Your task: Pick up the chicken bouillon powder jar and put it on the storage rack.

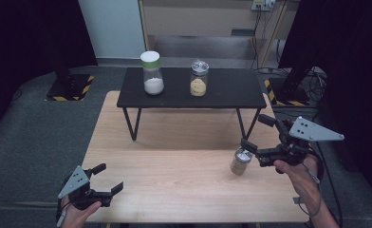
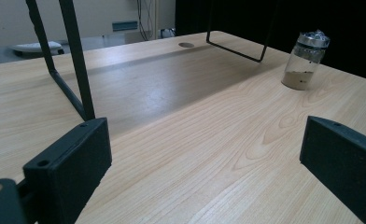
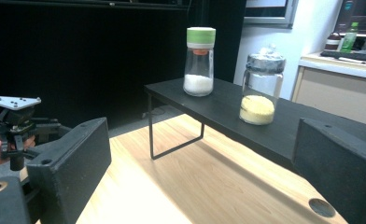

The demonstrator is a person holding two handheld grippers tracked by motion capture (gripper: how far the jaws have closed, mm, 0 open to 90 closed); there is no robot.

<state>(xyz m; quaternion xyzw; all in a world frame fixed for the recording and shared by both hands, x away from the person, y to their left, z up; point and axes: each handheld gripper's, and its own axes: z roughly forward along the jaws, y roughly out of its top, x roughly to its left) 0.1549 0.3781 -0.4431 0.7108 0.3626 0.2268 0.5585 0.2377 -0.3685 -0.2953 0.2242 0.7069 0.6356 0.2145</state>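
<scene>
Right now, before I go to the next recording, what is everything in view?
Jar with brown powder: one, clear glass, silver lid, on the wooden table beside the right gripper's jaws.
Jar with white powder: one, green-and-white cap, left on the black shelf.
Jar with yellow powder: one, silver lid, right of it on the shelf.
Black shelf: one, wire legs, at the table's far side.
Wooden table: one, light wood.
Left gripper: black, jaws open, near left corner.
Right gripper: black, jaws open, nothing between them.
</scene>
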